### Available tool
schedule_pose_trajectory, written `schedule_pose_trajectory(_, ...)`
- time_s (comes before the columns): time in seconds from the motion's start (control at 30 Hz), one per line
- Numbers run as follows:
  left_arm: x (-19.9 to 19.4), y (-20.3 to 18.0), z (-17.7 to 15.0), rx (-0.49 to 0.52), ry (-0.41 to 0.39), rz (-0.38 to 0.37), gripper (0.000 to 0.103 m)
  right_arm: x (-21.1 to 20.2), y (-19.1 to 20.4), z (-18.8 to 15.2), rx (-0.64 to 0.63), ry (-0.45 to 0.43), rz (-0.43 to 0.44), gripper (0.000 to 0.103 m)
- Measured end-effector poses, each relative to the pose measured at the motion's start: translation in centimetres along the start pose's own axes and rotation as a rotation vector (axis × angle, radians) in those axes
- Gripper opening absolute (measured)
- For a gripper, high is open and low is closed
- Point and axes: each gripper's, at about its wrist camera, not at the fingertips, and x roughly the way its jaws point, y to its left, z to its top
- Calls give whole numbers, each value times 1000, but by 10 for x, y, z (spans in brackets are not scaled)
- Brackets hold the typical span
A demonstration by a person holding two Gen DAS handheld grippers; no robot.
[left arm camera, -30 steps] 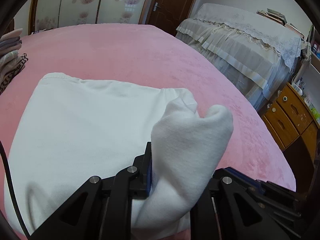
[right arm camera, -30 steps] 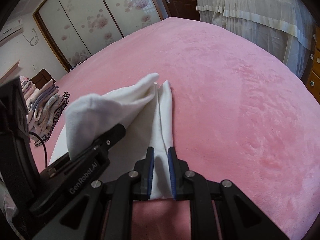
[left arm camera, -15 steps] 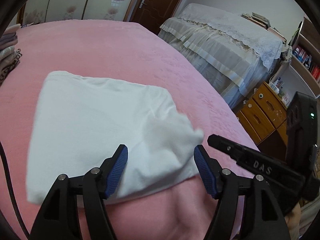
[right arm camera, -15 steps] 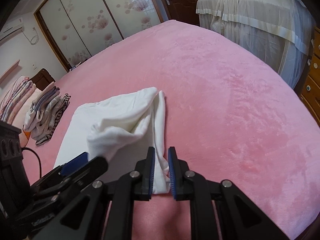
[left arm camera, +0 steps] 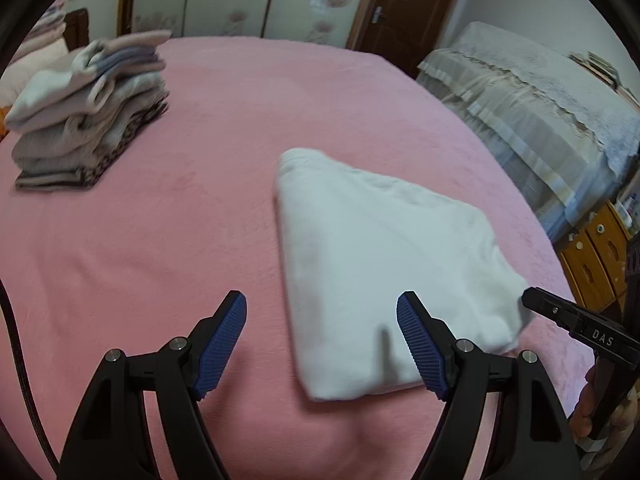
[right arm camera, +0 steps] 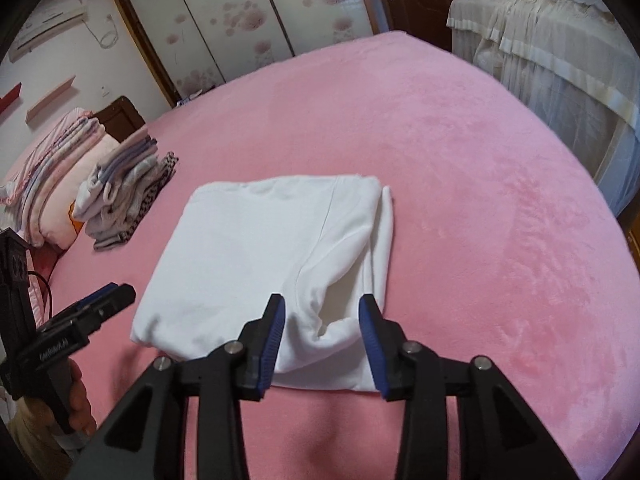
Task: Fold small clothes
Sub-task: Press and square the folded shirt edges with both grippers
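A white garment point(left arm camera: 384, 264) lies folded flat on the pink bed point(left arm camera: 160, 248); it also shows in the right wrist view point(right arm camera: 264, 248). My left gripper point(left arm camera: 320, 308) is open and empty, just above the garment's near left corner. My right gripper point(right arm camera: 322, 308) is open and empty, its jaws standing on either side of the garment's near right edge, where a loose fold gapes. The right gripper's tip point(left arm camera: 576, 320) shows at the garment's right corner in the left wrist view. The left gripper point(right arm camera: 92, 308) shows to the garment's left in the right wrist view.
A stack of folded clothes point(left arm camera: 88, 112) sits at the far left of the bed, also in the right wrist view point(right arm camera: 128, 196), beside pink bedding point(right arm camera: 52, 176). A lace-covered bed point(left arm camera: 540, 92) and wooden drawers point(left arm camera: 600, 256) stand to the right.
Both grippers have let go of the white garment and opened. The lifted corner has dropped flat. Both grippers have pulled back, the left one swinging left so the clothes stack comes into view.
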Motion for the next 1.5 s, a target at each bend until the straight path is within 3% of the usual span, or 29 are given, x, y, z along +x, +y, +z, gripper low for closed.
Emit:
schedule_pose_trajectory(0.13, 21, 12, -10, -35, 61, 2, 77, 14, 2, -5, -23, 15, 0, 38)
schedule_pose_trajectory(0.2, 24, 13, -14, -35, 63, 8, 82, 18, 0, -8, -17, 26, 8, 22)
schedule_pose_trajectory(0.23, 24, 13, -15, -35, 62, 12, 83, 20, -1, -9, -12, 44, 16, 9)
schedule_pose_trajectory(0.33, 25, 14, -16, -25, 74, 3, 84, 13, 1, -15, -17, 35, -24, 9)
schedule_pose_trajectory(0.47, 23, 12, -19, -4, 79, -3, 87, 1, 11, -23, -58, 28, -92, 8)
schedule_pose_trajectory(0.6, 29, 6, -28, 58, 87, 31, 89, 21, 11, -31, -79, 51, -169, 8)
schedule_pose_trajectory(0.83, 35, 3, -43, 145, 42, 67, 91, 39, 6, -39, -84, 29, -202, 9)
schedule_pose_trajectory(1.1, 30, 23, -36, 3, 72, -42, 91, 35, 4, -35, -83, 44, -189, 10)
schedule_pose_trajectory(1.27, 14, 40, -19, -104, 71, -89, 91, 17, 4, -28, -64, 44, -151, 18)
schedule_pose_trajectory(1.43, 3, 36, 7, -66, 49, -93, 91, 0, 6, -14, -48, 10, -123, 34)
schedule_pose_trajectory(1.5, 2, 29, 17, -24, 32, -83, 91, -3, 9, -6, -55, -7, -123, 34)
